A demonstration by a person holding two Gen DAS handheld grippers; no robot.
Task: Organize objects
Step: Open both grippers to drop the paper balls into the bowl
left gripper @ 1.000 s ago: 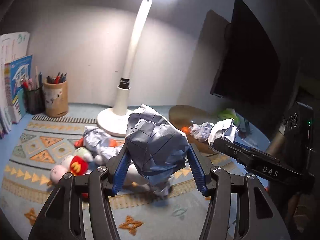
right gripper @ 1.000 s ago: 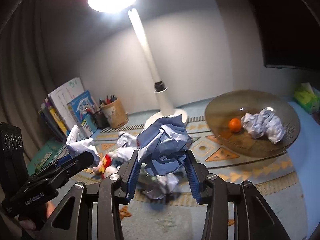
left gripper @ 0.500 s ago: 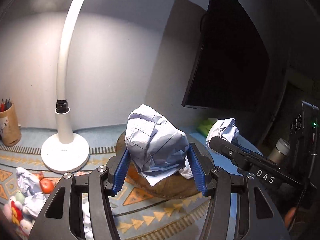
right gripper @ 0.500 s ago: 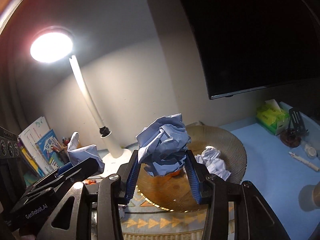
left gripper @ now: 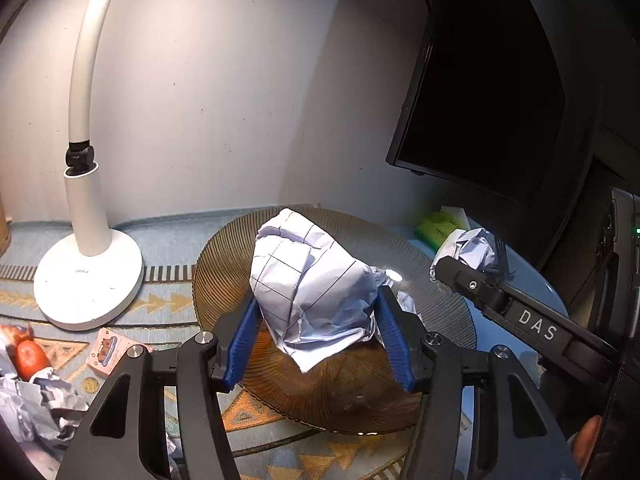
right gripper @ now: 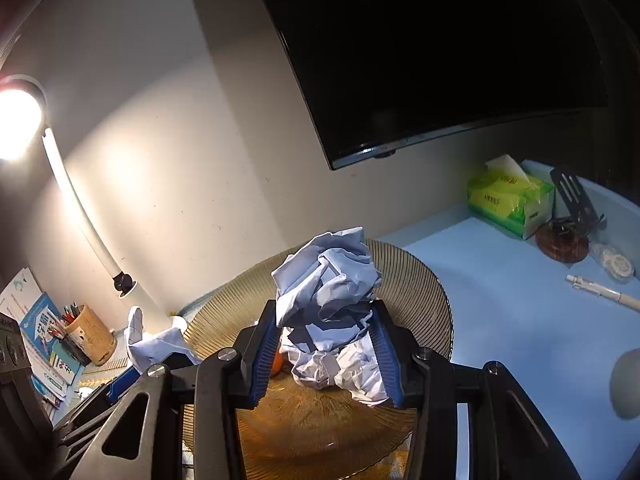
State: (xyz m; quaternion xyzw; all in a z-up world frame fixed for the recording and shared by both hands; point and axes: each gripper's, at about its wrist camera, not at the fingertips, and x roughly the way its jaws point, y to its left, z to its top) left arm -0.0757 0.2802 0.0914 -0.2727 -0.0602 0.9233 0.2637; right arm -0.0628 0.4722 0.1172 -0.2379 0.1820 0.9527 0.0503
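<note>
My left gripper (left gripper: pixel 316 340) is shut on a crumpled ruled paper ball (left gripper: pixel 312 280) and holds it above the amber ribbed glass bowl (left gripper: pixel 224 256). My right gripper (right gripper: pixel 326 354) is shut on a crumpled blue paper ball (right gripper: pixel 328 280) above the same bowl (right gripper: pixel 416 276). Inside the bowl lie a white paper wad (right gripper: pixel 340 368) and an orange fruit (right gripper: pixel 277 362), mostly hidden by my fingers. The right gripper with its paper ball (left gripper: pixel 472 248) shows at the right of the left wrist view; the left gripper's paper ball (right gripper: pixel 152 344) shows at lower left of the right wrist view.
A white desk lamp (left gripper: pixel 86 272) stands left of the bowl. More crumpled paper (left gripper: pixel 36 400), a tomato (left gripper: pixel 30 356) and a small pink box (left gripper: pixel 108 350) lie on the patterned mat. A monitor (right gripper: pixel 440 48), tissue pack (right gripper: pixel 508 200), pen (right gripper: pixel 600 294) and pencil cup (right gripper: pixel 90 334) surround.
Both grippers have carried their paper balls from the mat's toy pile rightward to above the glass bowl, and have drawn closer to it.
</note>
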